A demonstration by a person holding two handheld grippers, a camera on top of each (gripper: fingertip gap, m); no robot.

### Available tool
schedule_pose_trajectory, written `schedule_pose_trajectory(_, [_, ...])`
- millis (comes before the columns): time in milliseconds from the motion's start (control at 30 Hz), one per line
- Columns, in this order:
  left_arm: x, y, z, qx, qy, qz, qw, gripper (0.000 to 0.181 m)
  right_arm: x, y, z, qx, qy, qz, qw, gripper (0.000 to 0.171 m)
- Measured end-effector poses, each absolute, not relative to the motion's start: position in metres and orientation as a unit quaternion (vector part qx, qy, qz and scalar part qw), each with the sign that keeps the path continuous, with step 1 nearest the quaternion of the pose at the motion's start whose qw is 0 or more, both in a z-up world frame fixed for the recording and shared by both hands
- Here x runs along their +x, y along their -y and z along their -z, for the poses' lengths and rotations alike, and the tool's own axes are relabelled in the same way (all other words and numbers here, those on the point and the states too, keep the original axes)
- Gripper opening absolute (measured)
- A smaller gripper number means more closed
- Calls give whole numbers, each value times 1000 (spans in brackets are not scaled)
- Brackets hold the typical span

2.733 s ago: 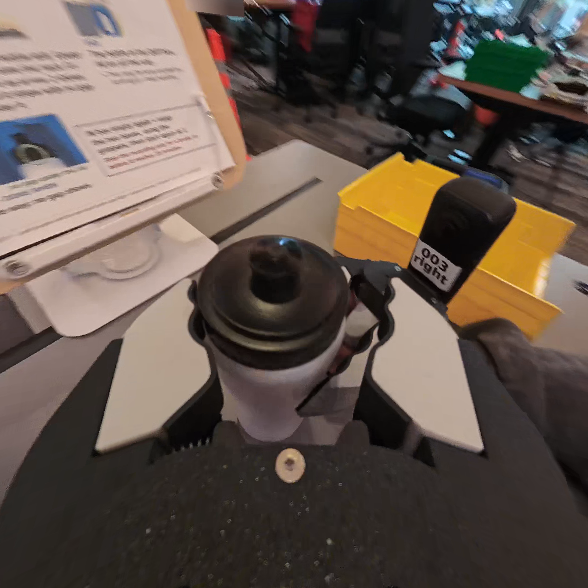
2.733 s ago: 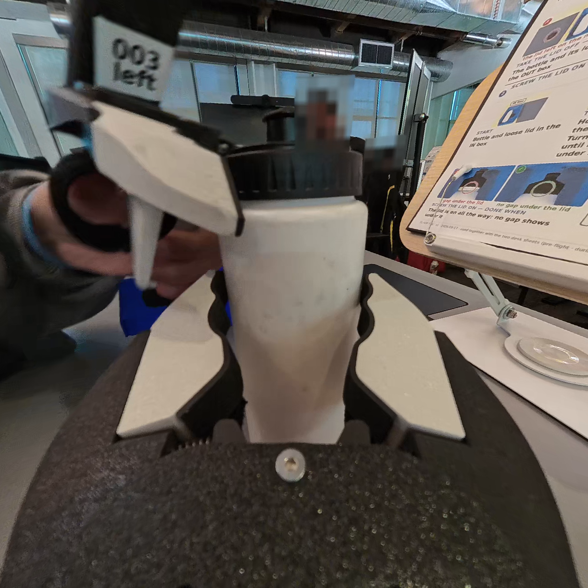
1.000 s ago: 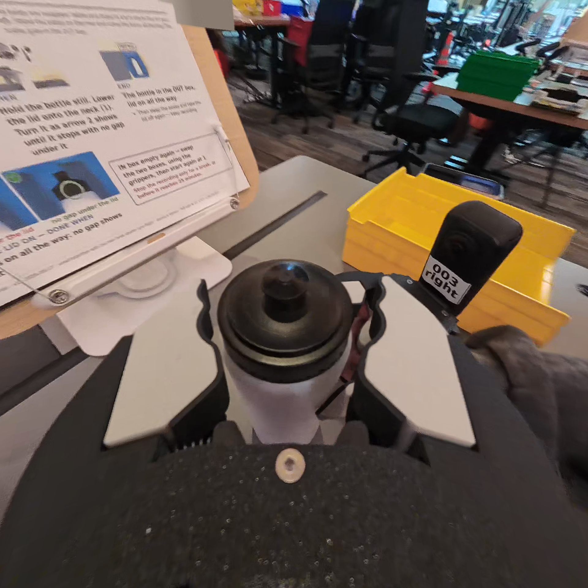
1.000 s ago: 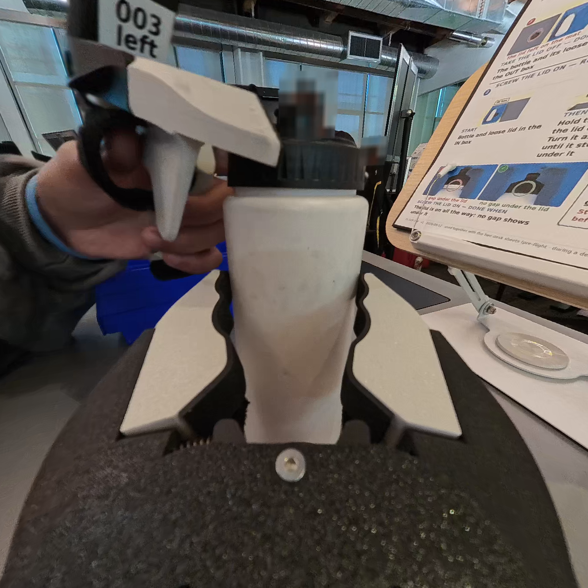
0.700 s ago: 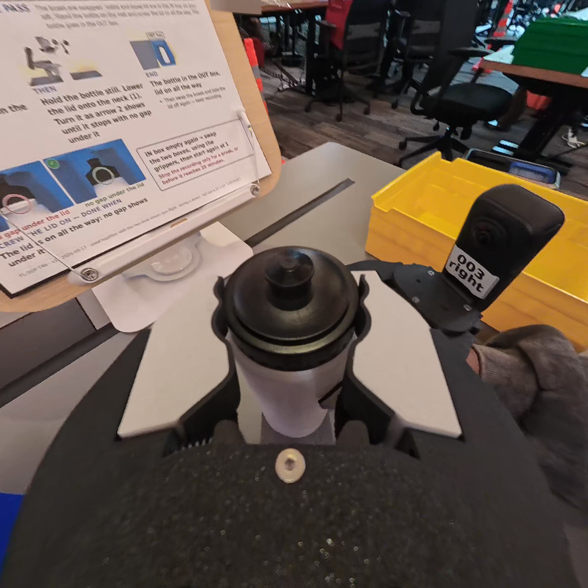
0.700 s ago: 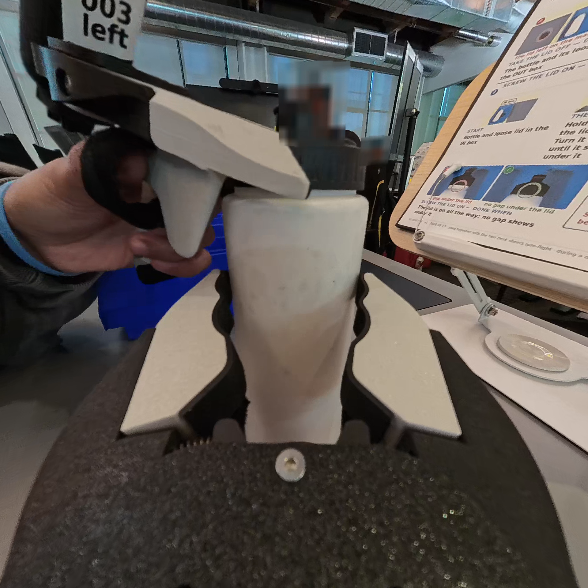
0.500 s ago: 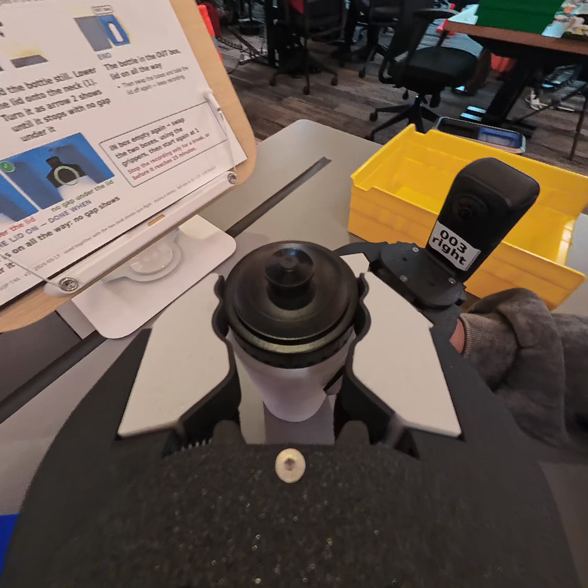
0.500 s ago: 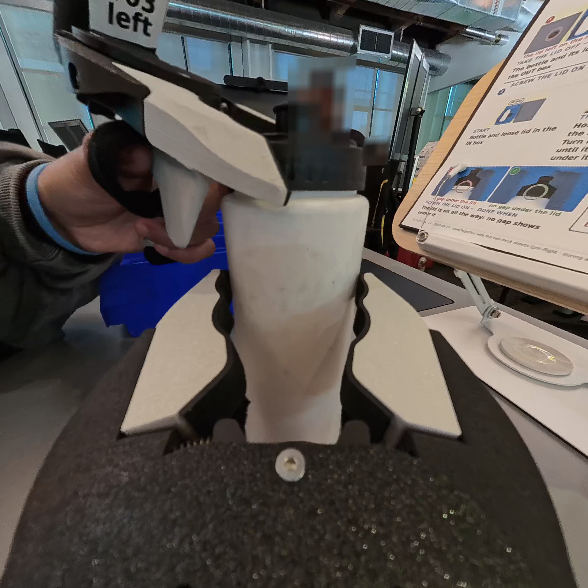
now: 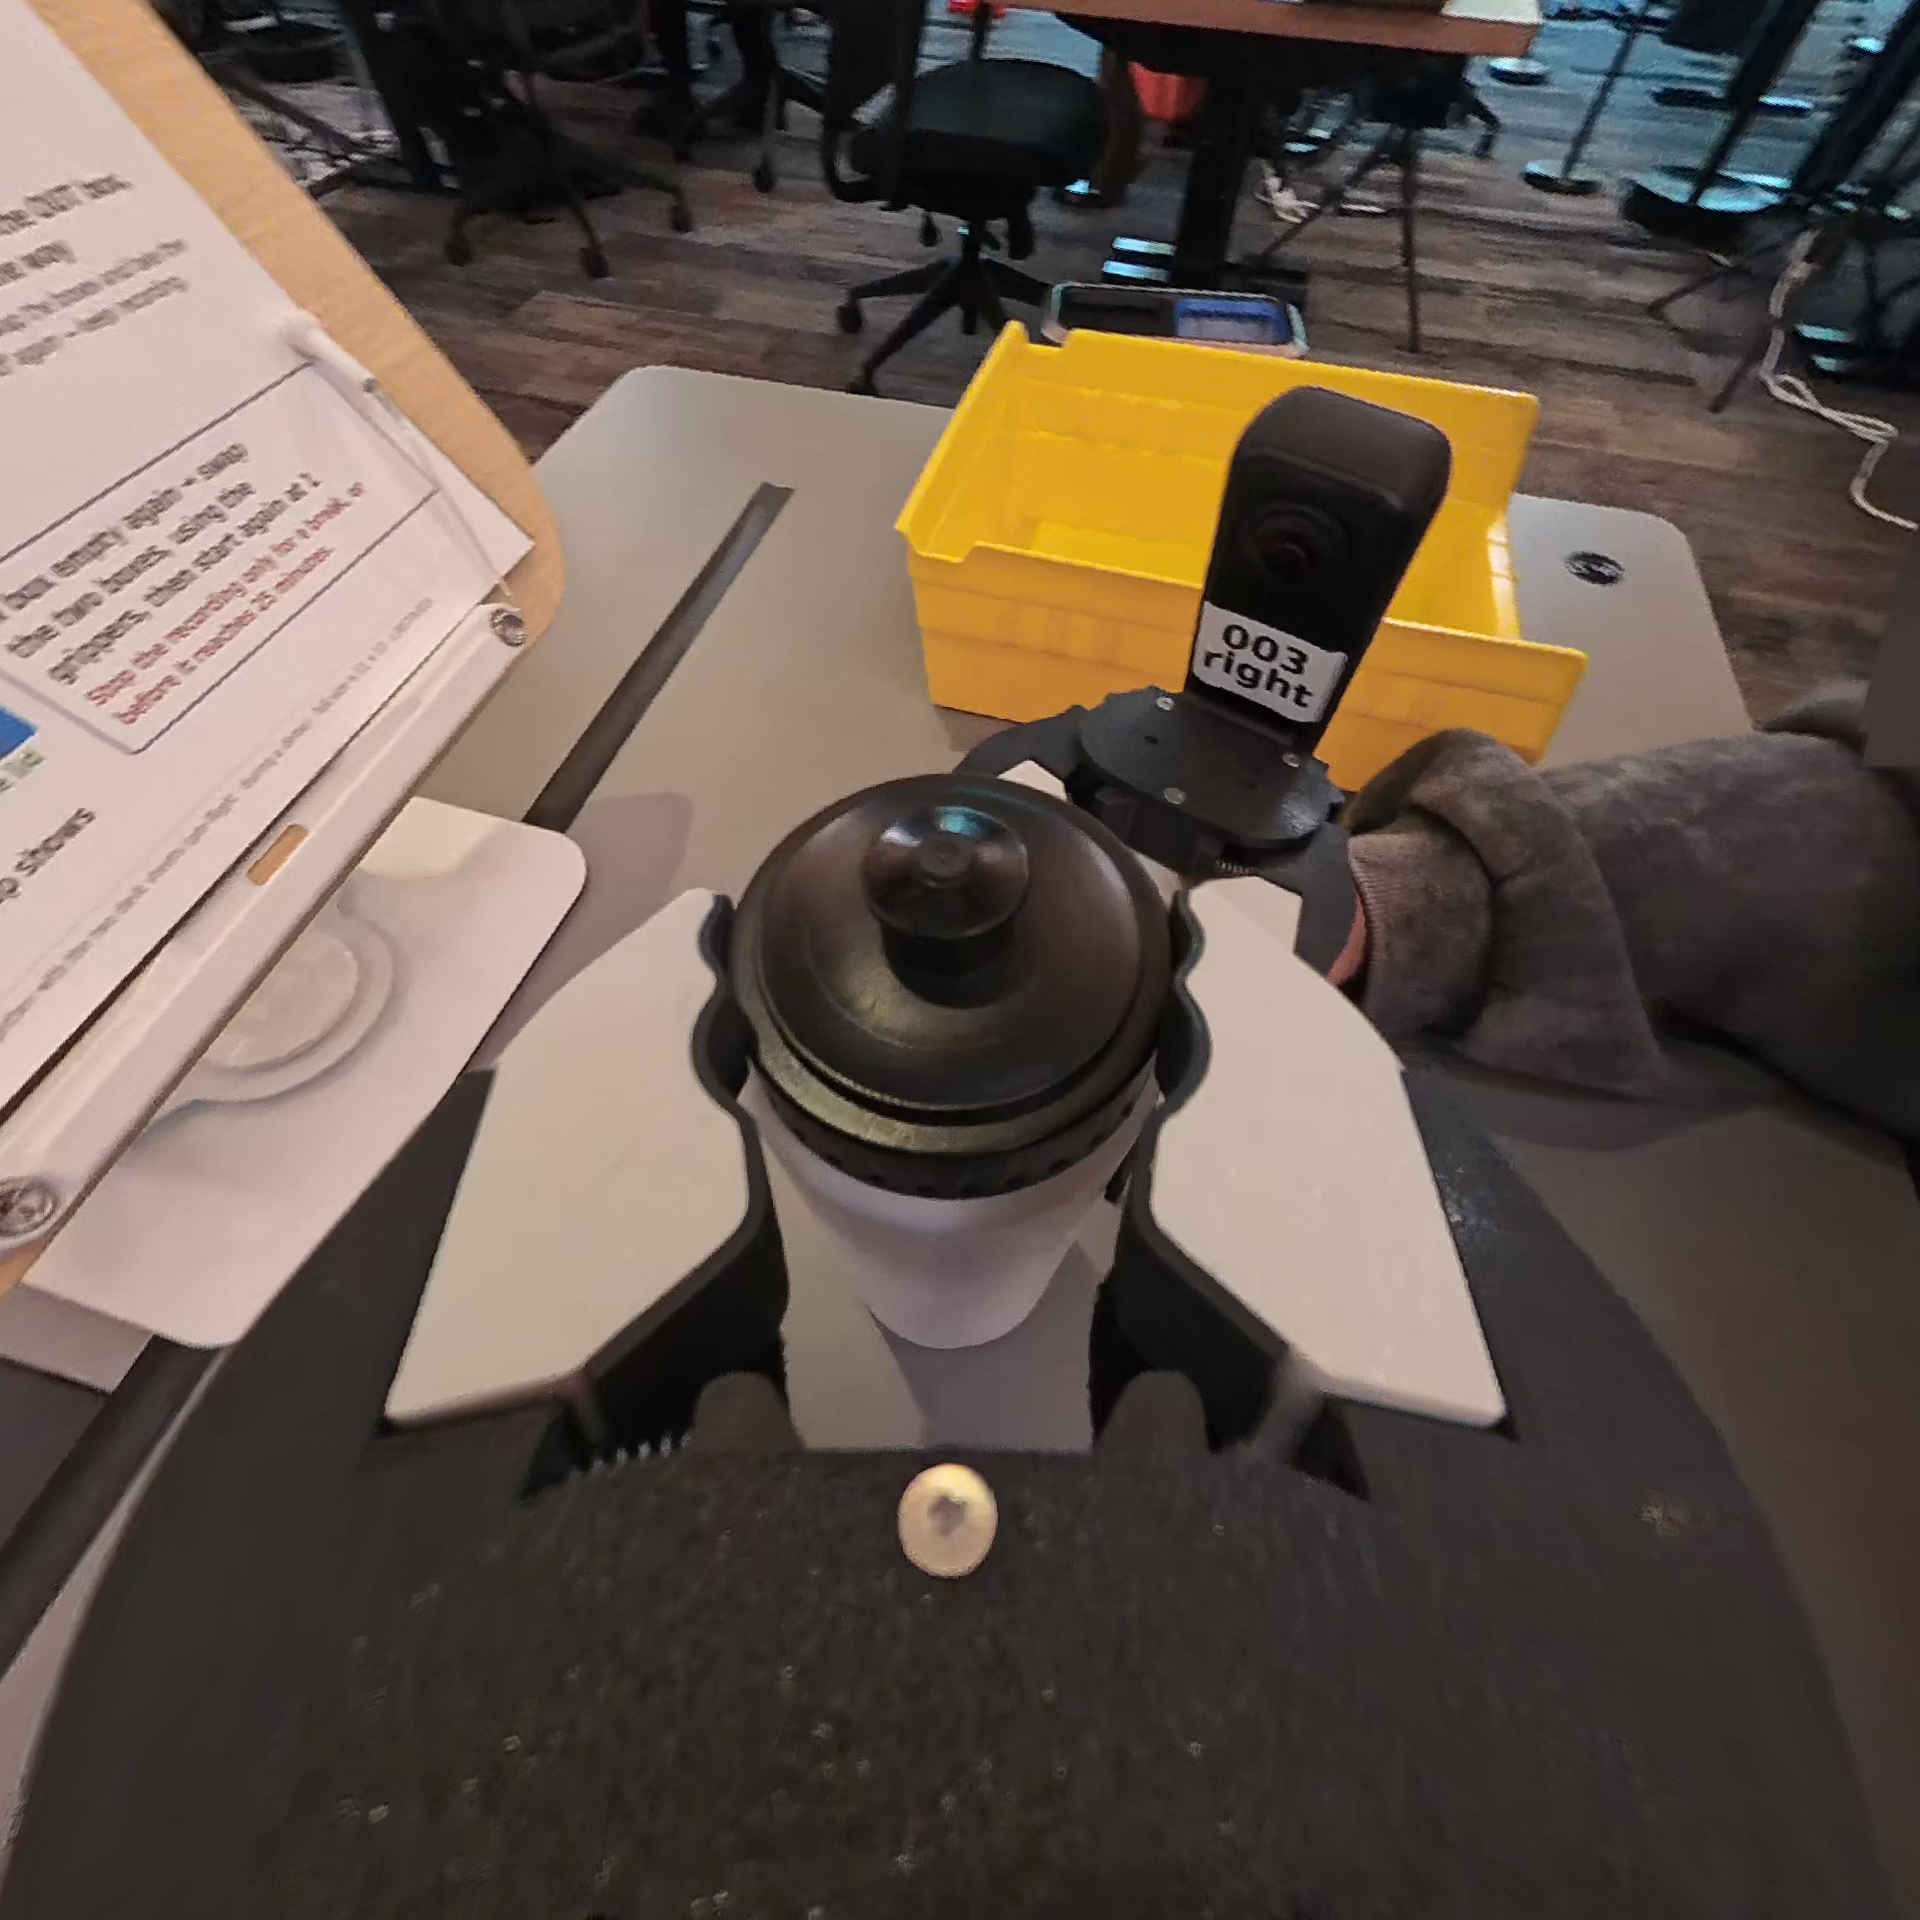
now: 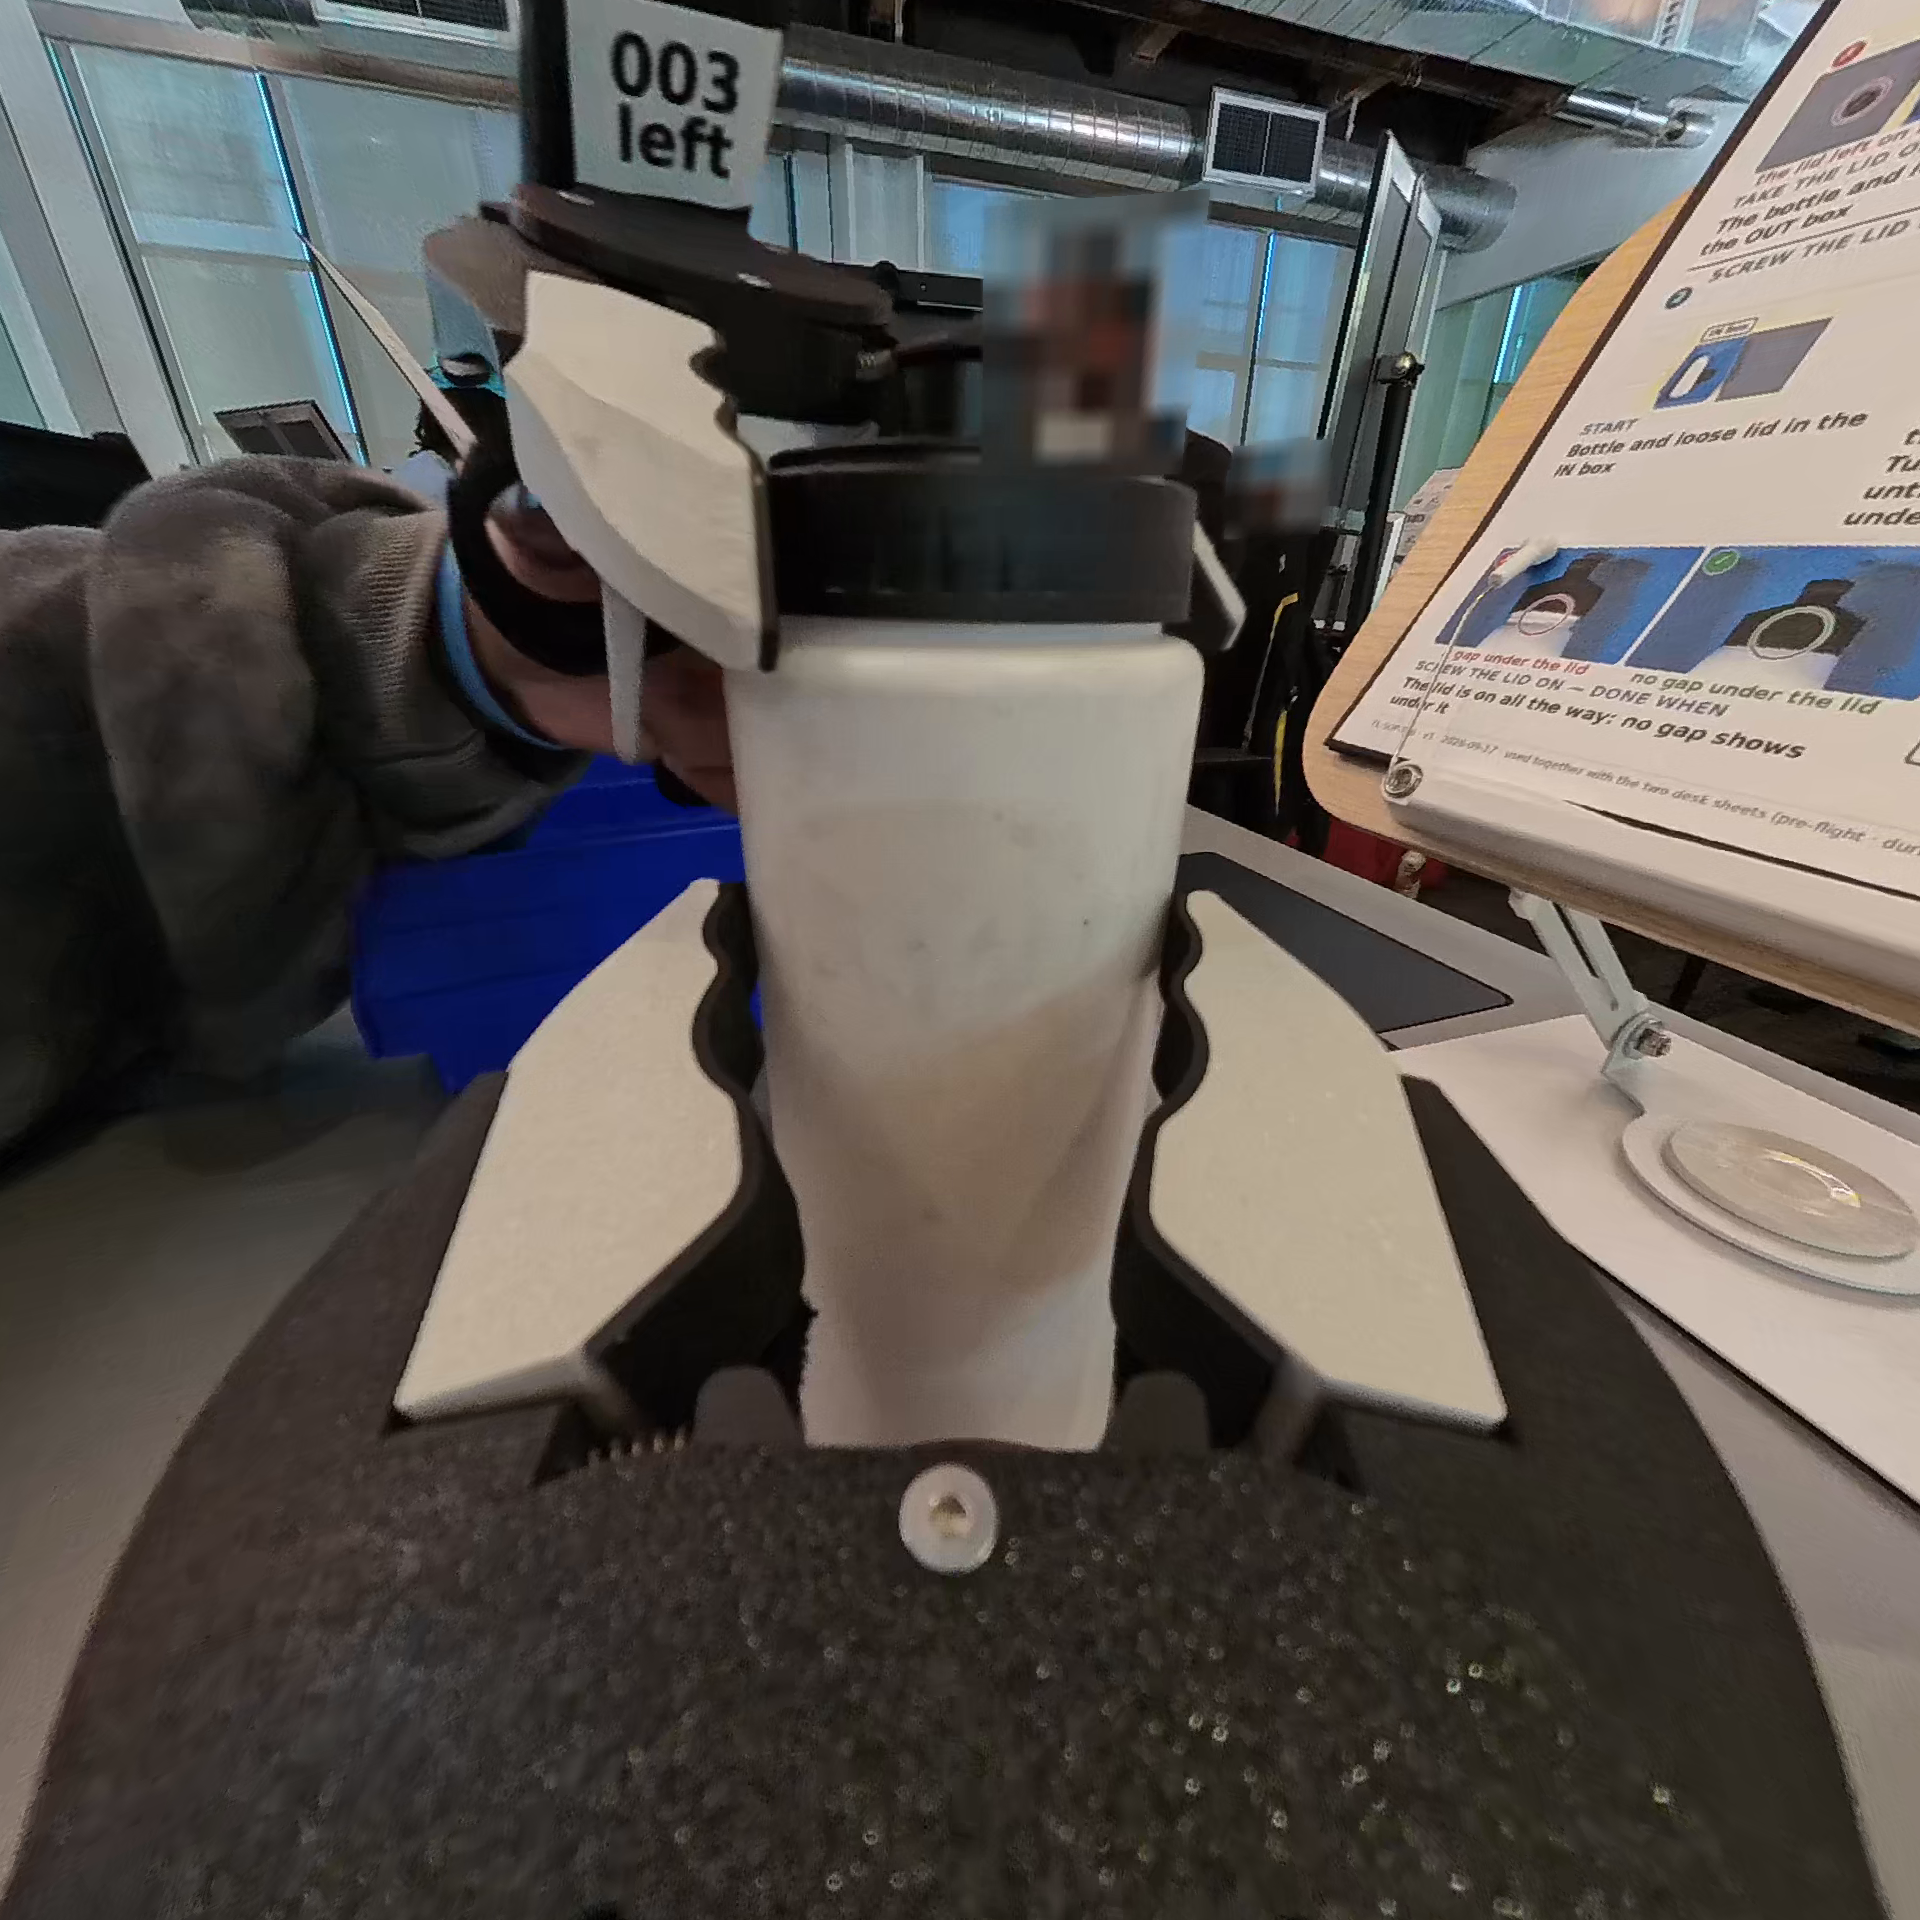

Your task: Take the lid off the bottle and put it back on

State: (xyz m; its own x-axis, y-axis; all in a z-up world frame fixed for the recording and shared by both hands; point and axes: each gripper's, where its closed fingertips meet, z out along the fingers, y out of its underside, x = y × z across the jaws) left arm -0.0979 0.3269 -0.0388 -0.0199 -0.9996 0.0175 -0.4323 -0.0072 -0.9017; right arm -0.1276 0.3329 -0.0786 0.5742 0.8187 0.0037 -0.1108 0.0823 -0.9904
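In the middle of the right wrist view stands a white bottle (image 10: 961, 935), straight up. The right gripper (image 10: 951, 997) has its two fingers (image 10: 613, 1122) pressed on both sides of the bottle's body, so it is gripping the bottle.

On top of the bottle sits a black lid (image 10: 977, 545). It has little ridges around its edge and a round knob on top, which shows best in the left wrist view. There the lid (image 9: 945, 997) fills the middle of the frame. The left gripper (image 9: 948, 987) comes from above, and its fingers (image 9: 592, 1174) squeeze the lid from both sides. The white bottle (image 9: 940, 1268) shows just under the lid.

A person's hand in a grey sleeve (image 9: 1621, 904) holds the right gripper at the right edge of the frame. Another grey sleeve (image 10: 208, 727) is at the left in the right wrist view.

A yellow box (image 9: 1091, 540) sits on the grey surface (image 9: 779, 675) in the upper middle. A blue box (image 10: 520, 925) is behind the bottle at the left in the right wrist view. A board with paper sheets (image 9: 187, 520) leans on a stand at the left of the frame.
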Motion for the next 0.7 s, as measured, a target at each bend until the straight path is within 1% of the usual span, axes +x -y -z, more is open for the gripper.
schedule_pose_trajectory(300, [-105,-318,39,-491,-689,441,300,78,-133,-331,79,-576,312,-360,664,75])
schedule_pose_trajectory(400, [-105,-316,38,-468,-699,455,292,78,-134,-331,79,-575,315,-361,663,75])
schedule_pose_trajectory(567, [-103,-319,34,-482,-664,467,329,77,-133,-331,79,-576,313,-361,664,75])
schedule_pose_trajectory(700, [-98,-324,18,-559,-564,441,418,80,-132,-333,78,-580,306,-354,667,75])
